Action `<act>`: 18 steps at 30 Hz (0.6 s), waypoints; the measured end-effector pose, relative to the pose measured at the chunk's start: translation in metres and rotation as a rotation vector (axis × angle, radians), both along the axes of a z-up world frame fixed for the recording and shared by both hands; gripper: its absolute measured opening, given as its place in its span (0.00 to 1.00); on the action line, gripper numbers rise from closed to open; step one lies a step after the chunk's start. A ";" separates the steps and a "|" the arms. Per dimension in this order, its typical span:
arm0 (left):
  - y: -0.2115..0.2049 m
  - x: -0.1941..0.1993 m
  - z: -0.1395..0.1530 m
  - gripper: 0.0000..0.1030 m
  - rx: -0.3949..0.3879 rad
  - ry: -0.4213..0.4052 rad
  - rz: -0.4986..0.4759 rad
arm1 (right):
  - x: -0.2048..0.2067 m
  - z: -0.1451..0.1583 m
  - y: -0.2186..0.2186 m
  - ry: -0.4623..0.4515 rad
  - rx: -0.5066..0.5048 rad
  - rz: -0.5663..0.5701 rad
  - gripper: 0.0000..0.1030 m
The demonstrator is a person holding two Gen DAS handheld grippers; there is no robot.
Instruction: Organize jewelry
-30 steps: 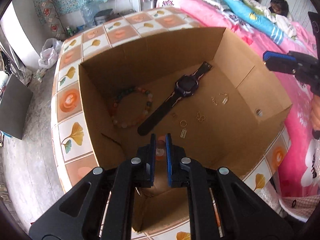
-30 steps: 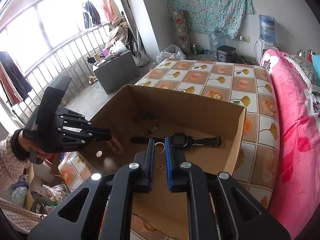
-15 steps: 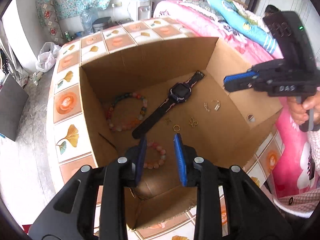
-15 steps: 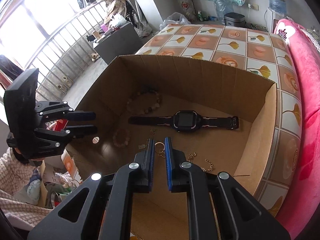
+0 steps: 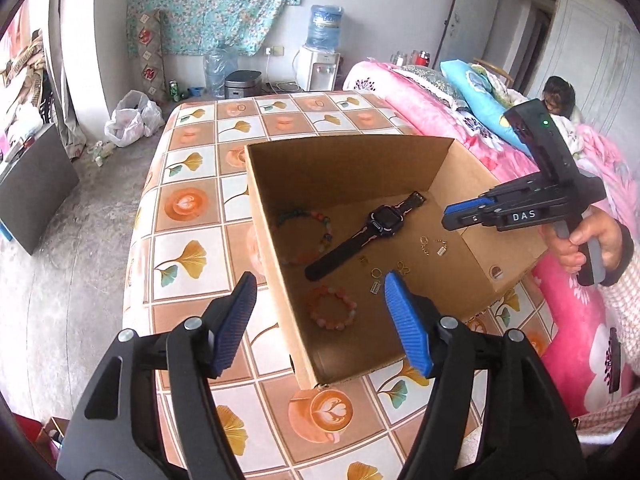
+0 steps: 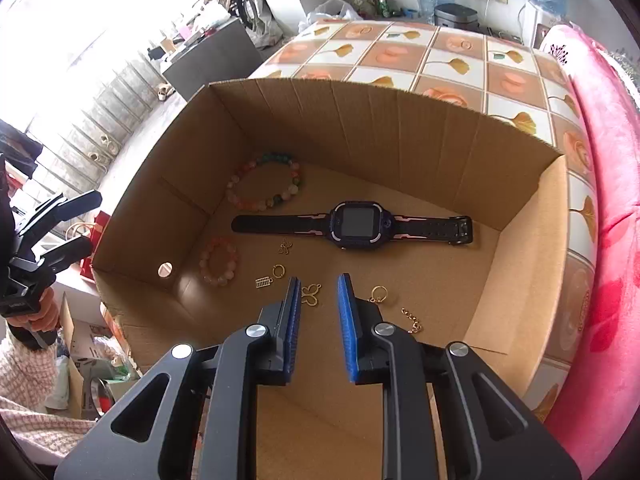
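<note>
Jewelry box (image 6: 400,120) holds watch (image 6: 356,226), two bead bracelets, gold charms; left tongs (image 5: 318,312), right tongs (image 6: 318,300) both apart, empty.

The only readable text was "DAS", white letters on a small dark label on the side of the right gripper (image 5: 516,216), seen from the left wrist view; the water bottle's (image 5: 326,26) label was too blurred to read.

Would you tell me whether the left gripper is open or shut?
Open: the left gripper shows a wide gap between its blue pads, holding nothing.
</note>
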State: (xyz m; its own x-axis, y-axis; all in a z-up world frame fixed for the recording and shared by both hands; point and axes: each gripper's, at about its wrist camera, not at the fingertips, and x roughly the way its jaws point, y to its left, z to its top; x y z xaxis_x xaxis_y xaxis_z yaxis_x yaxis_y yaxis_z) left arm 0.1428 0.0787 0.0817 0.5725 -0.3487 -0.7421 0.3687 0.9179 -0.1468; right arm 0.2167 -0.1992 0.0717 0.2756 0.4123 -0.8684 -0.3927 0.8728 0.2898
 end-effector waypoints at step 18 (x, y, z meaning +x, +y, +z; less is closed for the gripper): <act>0.012 0.001 -0.049 0.79 -0.281 0.224 0.118 | -0.085 -0.013 -0.113 0.025 0.253 -0.389 0.49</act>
